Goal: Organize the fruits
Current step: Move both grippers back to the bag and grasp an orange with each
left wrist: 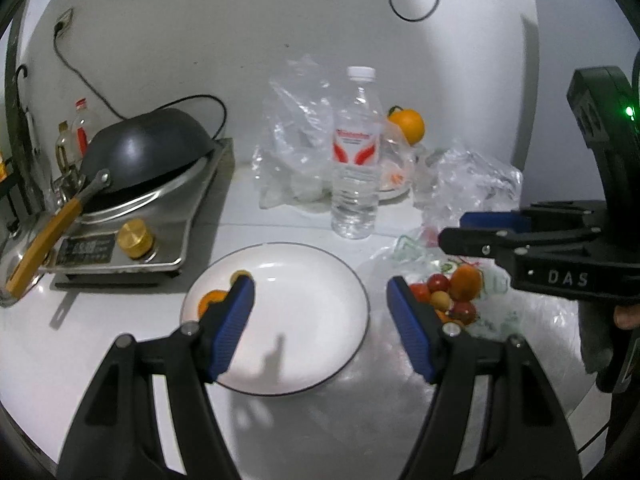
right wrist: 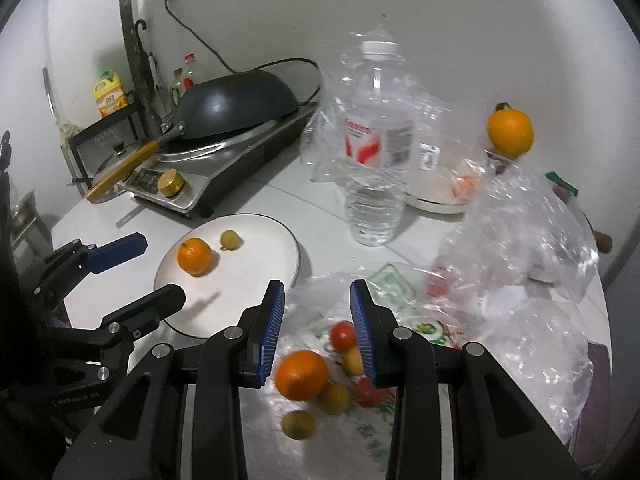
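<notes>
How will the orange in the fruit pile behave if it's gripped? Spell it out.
The orange is round and looks smooth-skinned, so it will likely roll if nudged. It is the biggest fruit in the pile and probably the heaviest. It touches a yellow fruit on the thin plastic bag, so lifting it may shift the neighbours.

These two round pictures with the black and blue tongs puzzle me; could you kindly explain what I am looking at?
Each picture comes from a fisheye camera on a hand-held gripper, looking out along its two blue-padded fingers; a person holds one in each hand. The left gripper hangs open over a white plate, holding nothing. The plate carries a small orange and a little yellow-green fruit. The right gripper is empty too, jaws narrowly apart above a pile of fruit on a plastic bag. Behind stand a water bottle, a dark wok on a cooker, and a larger orange.
</notes>
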{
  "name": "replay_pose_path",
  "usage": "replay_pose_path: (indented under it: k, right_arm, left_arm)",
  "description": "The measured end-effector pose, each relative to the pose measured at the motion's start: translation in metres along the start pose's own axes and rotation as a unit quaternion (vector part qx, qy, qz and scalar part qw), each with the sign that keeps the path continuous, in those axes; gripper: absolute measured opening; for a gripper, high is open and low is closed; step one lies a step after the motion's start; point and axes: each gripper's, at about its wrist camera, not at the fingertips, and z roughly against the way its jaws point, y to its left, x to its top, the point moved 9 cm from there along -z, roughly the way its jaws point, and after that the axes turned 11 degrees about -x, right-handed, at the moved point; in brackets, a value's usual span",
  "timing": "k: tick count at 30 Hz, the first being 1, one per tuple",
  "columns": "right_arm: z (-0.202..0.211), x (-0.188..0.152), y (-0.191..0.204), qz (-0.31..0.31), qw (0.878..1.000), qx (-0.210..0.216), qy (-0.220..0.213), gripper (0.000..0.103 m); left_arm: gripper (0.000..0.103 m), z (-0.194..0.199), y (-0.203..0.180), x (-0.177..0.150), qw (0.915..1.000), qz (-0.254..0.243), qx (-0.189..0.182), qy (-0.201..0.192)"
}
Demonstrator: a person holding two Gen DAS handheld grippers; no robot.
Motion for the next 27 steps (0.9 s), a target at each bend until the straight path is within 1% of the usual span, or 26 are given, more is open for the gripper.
replay_pose_path:
  k: [8,16,22,27]
  right_arm:
    - [-0.006,-0.022,-0.035,-0.009,1.000,-0.004,0.013,0.036]
    - [-0.015,-0.044,-0.066,-0.037,0.999,-0.004,0.026,0.036]
    - [-0.027,-0.058,-0.076,-0.052,0.998,0.009,0.045,0.036]
    - [-0.037,-0.063,-0.069,-0.044,0.997,0.025,0.061,0.037]
  left_arm:
    - [0.070,-0.020,-0.033,-0.006,0.9996,-0.016,-0.010,0.023]
    - [0.070,-0.042,-0.061,-0.013,0.9981,-0.034,-0.020,0.048]
    - [0.070,-0.054,-0.074,-0.018,0.9969,-0.042,-0.033,0.058]
    - [0.070,-0.065,-0.080,-0.028,0.9959,-0.041,-0.038,0.071]
